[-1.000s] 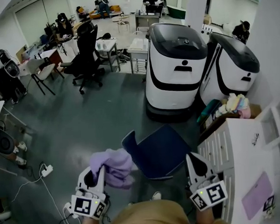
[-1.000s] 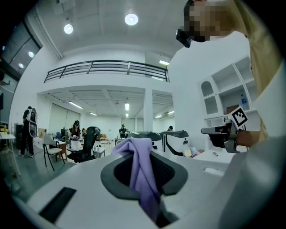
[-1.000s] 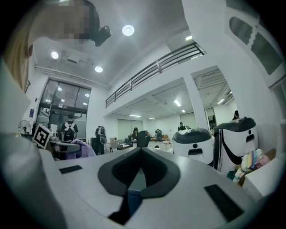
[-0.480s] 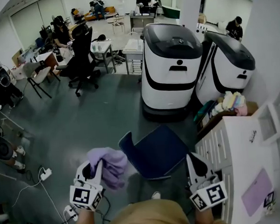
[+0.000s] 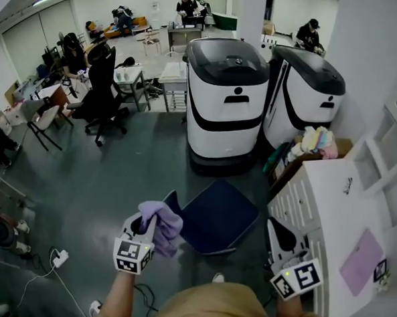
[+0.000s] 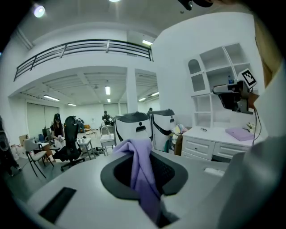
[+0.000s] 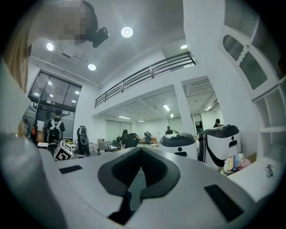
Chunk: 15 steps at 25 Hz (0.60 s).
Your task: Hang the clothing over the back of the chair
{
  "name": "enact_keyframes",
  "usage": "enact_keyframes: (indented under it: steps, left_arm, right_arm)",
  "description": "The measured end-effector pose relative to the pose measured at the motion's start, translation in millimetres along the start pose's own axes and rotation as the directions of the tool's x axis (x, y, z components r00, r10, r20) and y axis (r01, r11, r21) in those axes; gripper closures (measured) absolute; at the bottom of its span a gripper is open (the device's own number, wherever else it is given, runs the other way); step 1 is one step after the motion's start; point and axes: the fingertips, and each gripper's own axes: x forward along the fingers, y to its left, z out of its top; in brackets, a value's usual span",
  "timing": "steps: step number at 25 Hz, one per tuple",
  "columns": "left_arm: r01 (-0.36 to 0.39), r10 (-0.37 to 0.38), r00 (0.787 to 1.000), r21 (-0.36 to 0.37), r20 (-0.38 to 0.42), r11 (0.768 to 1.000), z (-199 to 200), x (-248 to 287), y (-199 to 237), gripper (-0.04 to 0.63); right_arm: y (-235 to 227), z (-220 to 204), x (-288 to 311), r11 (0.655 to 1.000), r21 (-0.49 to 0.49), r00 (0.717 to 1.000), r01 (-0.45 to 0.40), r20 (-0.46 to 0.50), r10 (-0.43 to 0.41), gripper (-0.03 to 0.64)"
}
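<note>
With the left gripper (image 5: 144,225) clamped on the purple garment (image 5: 164,225) beside the chair (image 5: 219,215), the next move is draping it over the backrest, while the right gripper (image 5: 276,226) is closed and empty.

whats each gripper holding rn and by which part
The left gripper pinches the purple garment by a bunched fold between its fingers. The right gripper holds nothing.

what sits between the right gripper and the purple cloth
The dark blue plastic chair; the head view shows its seat filling the gap from the right gripper to the soft purple cloth.
</note>
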Motion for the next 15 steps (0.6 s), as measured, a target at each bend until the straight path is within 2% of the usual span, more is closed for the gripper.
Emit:
enact_keyframes:
  steps: [6,15]
  left_arm:
    - [0.092,-0.09,0.989,0.013,-0.115,0.996,-30,42,-10,0.555]
    - [0.18,-0.156,0.95,0.064,-0.27,0.982,-73,94,-38,0.555]
  right_arm:
    - [5,0,-15,1.0,-0.004,1.0,0.027,0.001,-0.027,0.614]
    - [4,-9,-38,0.997,0.008,0.997,0.076,-0.022,-0.076,0.614]
